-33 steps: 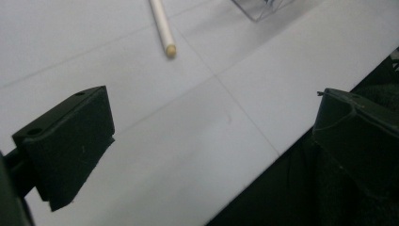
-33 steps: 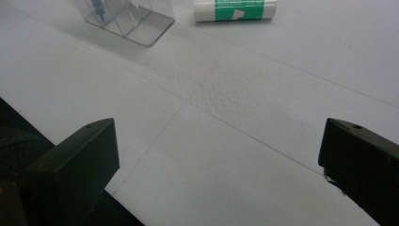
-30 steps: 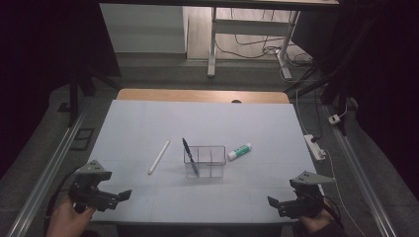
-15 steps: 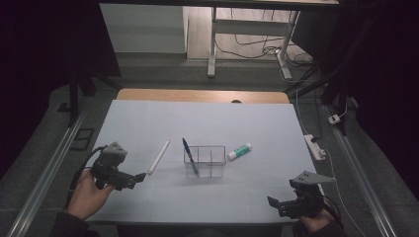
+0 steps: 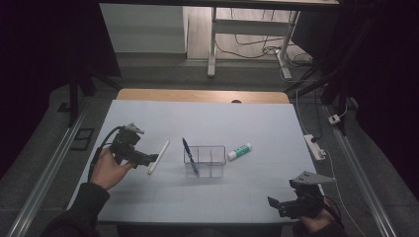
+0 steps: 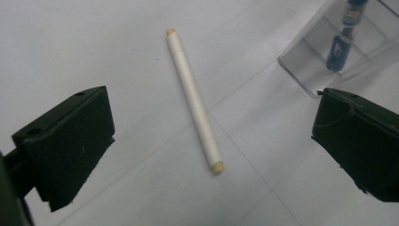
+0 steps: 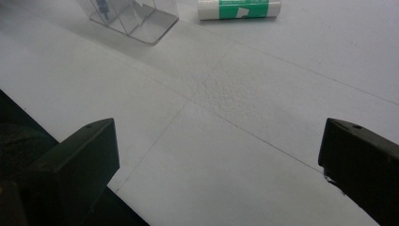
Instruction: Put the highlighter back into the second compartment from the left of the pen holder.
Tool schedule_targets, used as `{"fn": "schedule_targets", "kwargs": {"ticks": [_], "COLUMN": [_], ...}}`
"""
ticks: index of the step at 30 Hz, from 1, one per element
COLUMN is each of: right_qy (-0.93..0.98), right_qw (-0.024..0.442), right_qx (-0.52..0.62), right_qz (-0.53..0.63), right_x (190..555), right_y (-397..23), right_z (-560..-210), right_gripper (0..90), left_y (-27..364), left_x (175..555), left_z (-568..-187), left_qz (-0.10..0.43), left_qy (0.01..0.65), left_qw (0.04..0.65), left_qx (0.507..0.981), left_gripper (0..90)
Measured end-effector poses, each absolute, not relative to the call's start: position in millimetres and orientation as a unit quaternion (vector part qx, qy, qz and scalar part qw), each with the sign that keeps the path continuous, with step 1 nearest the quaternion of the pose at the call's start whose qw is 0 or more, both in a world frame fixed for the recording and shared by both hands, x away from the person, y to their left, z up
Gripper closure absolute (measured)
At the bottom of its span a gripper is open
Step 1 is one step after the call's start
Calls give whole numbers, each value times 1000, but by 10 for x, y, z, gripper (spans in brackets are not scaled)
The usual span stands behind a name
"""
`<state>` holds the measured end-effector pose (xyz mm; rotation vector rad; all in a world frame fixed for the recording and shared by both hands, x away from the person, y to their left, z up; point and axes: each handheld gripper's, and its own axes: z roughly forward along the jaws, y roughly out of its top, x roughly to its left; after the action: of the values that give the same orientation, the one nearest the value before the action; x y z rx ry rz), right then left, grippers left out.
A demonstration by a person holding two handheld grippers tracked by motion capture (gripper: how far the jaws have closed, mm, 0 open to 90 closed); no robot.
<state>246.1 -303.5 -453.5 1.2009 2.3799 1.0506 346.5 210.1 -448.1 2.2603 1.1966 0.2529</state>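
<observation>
Left claw (image 5: 154,159) has advanced, gaping wide over the white stick (image 6: 195,101) beside the organizer (image 5: 205,161), not yet gripped.

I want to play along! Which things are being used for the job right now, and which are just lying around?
In the job:
left claw, open
white stick

Just lying about:
clear organiser
blue pen
glue stick
right claw, open, near the table edge

On the pale bench (image 5: 148,197) the left claw (image 5: 154,158) hovers just beside the lower end of a white stick (image 5: 158,156). To its right stands a clear organiser (image 5: 211,160) with a blue pen (image 5: 189,156) leaning in it, a green-labelled glue stick (image 5: 239,151) just beyond. The right claw (image 5: 272,203) sits near the bench's front edge.
</observation>
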Motion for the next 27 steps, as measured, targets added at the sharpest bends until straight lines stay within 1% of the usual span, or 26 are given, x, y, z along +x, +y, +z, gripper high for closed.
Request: {"fn": "schedule_targets", "kwargs": {"ticks": [7, 13, 27], "right_qy": [823, 822, 824], "right_qw": [136, 137, 135], "right_qx": [414, 414, 414], "right_qz": [364, 366, 363], "right_x": [2463, 2458, 2447], "right_y": [-3039, -3043, -3043], "right_z": [-4535, -4534, -4535], "right_gripper": [0, 0, 0], "left_y": [2024, 1957, 1748], "left_x": [3772, 3987, 4383], "left_z": [-4541, -4599, -4821], "left_qz": [87, 68, 41], "left_qy": [451, 447, 456], "left_qw": [262, 254, 194], "left_qx": [849, 855, 867], "left_gripper": [1, 0, 2]}}
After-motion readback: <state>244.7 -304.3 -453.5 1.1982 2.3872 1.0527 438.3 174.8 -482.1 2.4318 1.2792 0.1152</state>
